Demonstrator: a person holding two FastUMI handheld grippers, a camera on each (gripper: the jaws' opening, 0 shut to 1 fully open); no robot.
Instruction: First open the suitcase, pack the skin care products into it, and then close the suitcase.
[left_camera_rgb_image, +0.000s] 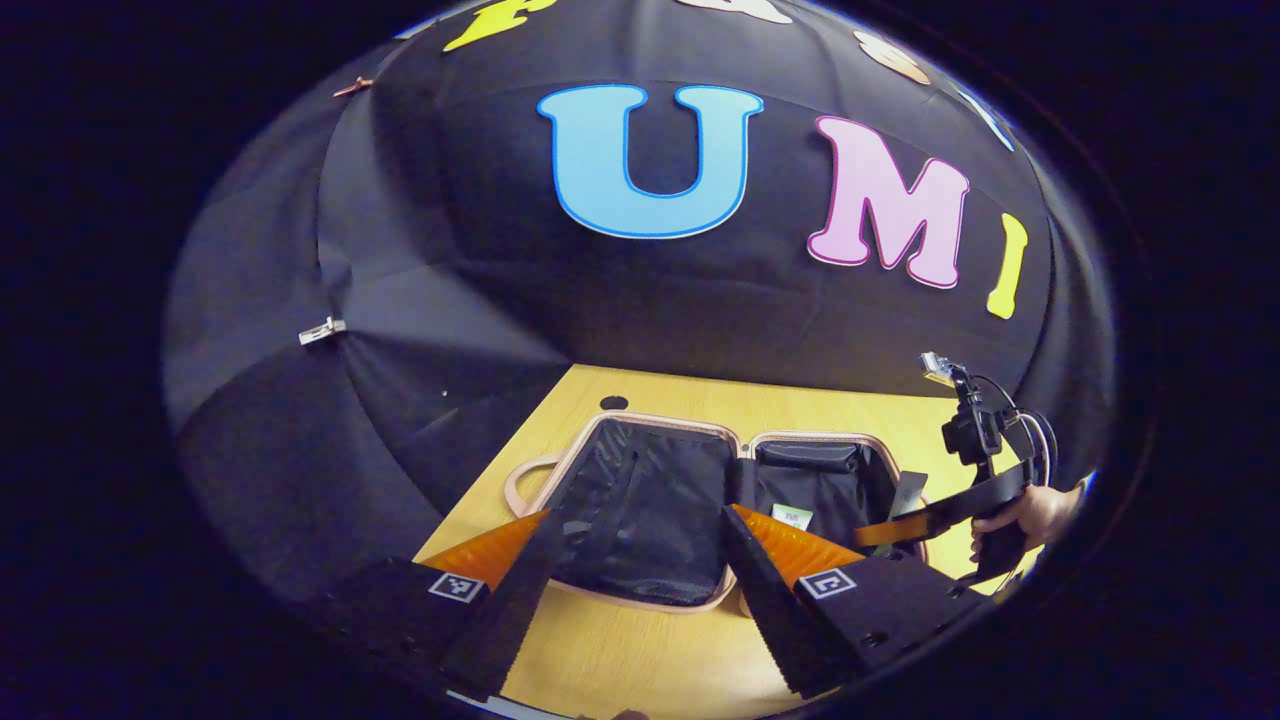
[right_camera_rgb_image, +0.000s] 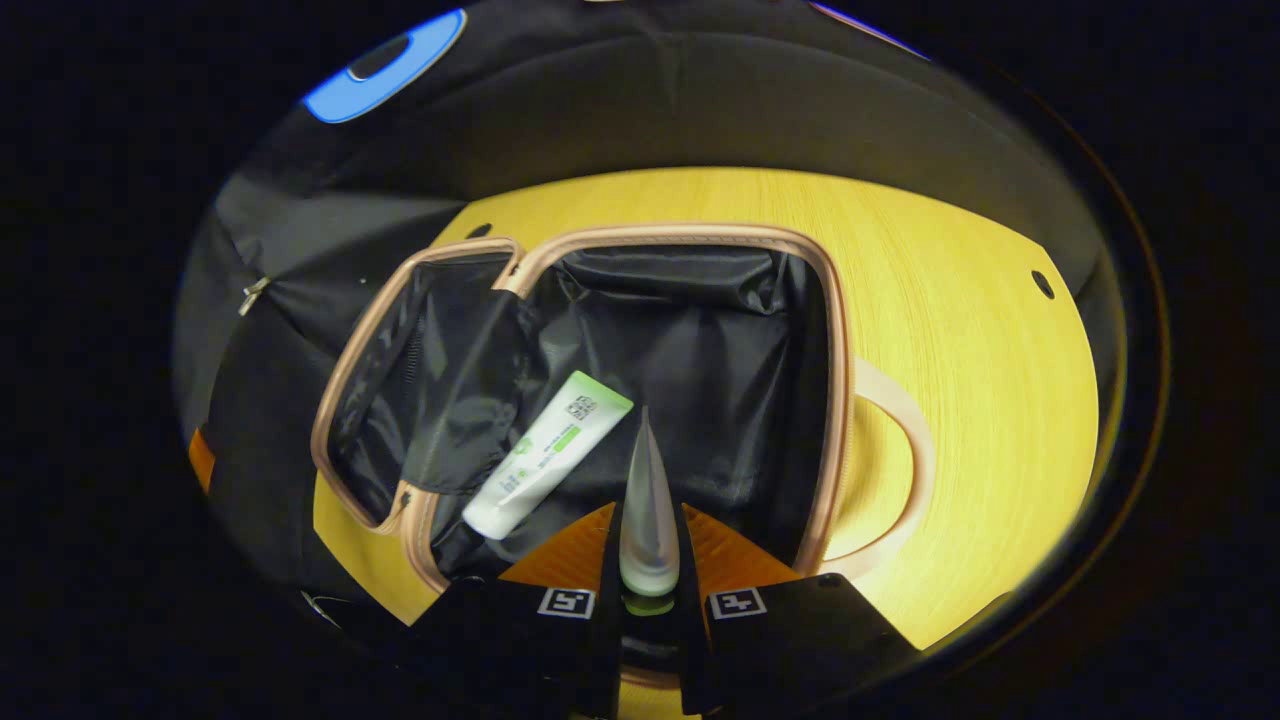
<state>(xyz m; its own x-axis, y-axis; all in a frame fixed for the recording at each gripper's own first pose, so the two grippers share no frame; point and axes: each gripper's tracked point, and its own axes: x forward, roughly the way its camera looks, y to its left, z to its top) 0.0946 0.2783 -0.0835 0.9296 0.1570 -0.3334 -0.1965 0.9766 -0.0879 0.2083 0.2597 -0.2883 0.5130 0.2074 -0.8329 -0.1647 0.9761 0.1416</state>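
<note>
The suitcase (left_camera_rgb_image: 640, 417) lies open flat on the wooden table, with pinkish trim and black lining. My left gripper (left_camera_rgb_image: 640, 515) hovers open over its near edge, nothing between the fingers. My right gripper (right_camera_rgb_image: 648, 515) is shut on a translucent tube (right_camera_rgb_image: 647, 480), seen edge-on with its crimped end pointing forward, above the suitcase's (right_camera_rgb_image: 680, 233) right half. A white and green tube (right_camera_rgb_image: 548, 455) rests on the lining there, just left of the held tube. In the left gripper view a hand (left_camera_rgb_image: 1030, 510) holds the right gripper (left_camera_rgb_image: 870, 533) over that same half.
The yellow wooden table (right_camera_rgb_image: 980, 350) spreads to the right of the suitcase, with small round holes (right_camera_rgb_image: 1043, 284) near its edges. The suitcase handle (right_camera_rgb_image: 905, 440) sticks out on the right side. Black cloth walls close in behind and to the left.
</note>
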